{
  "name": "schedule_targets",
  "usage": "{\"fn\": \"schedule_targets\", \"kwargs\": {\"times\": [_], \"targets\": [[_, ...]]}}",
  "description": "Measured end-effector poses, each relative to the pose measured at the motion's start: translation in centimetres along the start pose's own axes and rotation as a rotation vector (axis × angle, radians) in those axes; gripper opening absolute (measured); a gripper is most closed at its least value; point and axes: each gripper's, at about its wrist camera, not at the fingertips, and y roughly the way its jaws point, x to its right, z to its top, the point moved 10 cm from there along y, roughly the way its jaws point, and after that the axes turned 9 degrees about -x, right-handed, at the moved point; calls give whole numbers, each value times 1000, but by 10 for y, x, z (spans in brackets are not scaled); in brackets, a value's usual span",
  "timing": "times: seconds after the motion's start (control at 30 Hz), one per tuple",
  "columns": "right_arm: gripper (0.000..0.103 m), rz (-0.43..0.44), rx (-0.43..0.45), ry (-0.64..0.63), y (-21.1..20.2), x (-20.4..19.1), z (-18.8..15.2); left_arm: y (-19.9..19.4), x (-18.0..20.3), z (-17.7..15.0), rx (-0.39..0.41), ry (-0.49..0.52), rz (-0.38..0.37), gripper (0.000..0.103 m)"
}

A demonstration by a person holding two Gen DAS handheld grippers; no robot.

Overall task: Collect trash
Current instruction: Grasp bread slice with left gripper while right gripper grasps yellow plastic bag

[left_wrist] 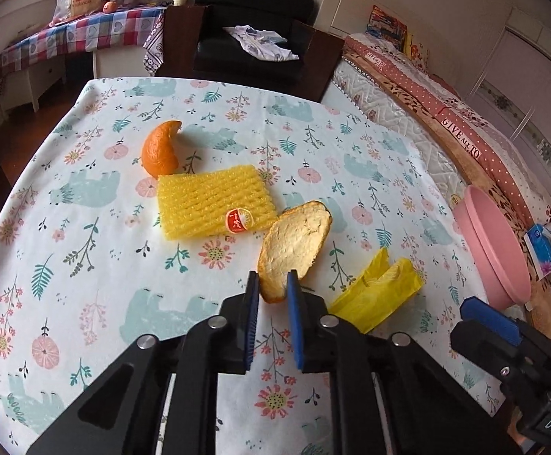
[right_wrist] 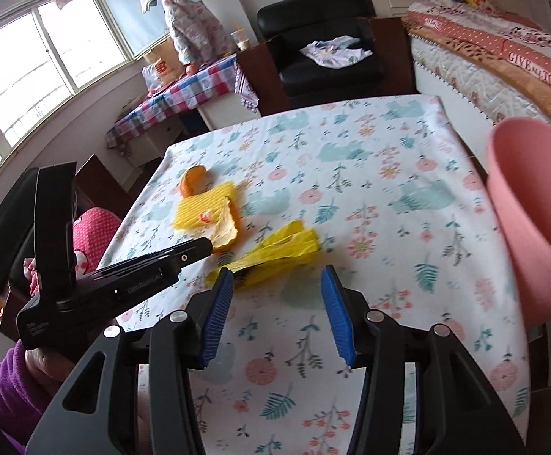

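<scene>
My left gripper (left_wrist: 273,284) is shut on the near end of a large orange peel (left_wrist: 298,239), pale side up, on the floral tablecloth (left_wrist: 85,189). A second orange peel (left_wrist: 160,148) and a yellow foam fruit net (left_wrist: 213,201) lie beyond it. A crumpled yellow plastic bag (left_wrist: 380,295) lies to the right. In the right wrist view my right gripper (right_wrist: 277,276) is open and empty, just short of the yellow bag (right_wrist: 275,250). The left gripper (right_wrist: 195,252) shows there at the peel (right_wrist: 224,233).
A pink bin (left_wrist: 493,250) stands at the table's right edge, also in the right wrist view (right_wrist: 537,208). A black armchair (left_wrist: 252,26) with cloth stands behind the table, a bed (left_wrist: 465,121) to the right, a tissue pack (left_wrist: 543,252) beside the bin.
</scene>
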Motion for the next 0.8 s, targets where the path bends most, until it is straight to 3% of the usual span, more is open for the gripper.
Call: {"fn": "schedule_targets", "kwargs": {"times": [0.47,0.8], "targets": [[49,69,-126,134,49,-15,9,-41,-27,4,108,-3,17,3],[48,-69,-131,132,75,-17,23,-52,-44,3,128,-36,3,3]]}}
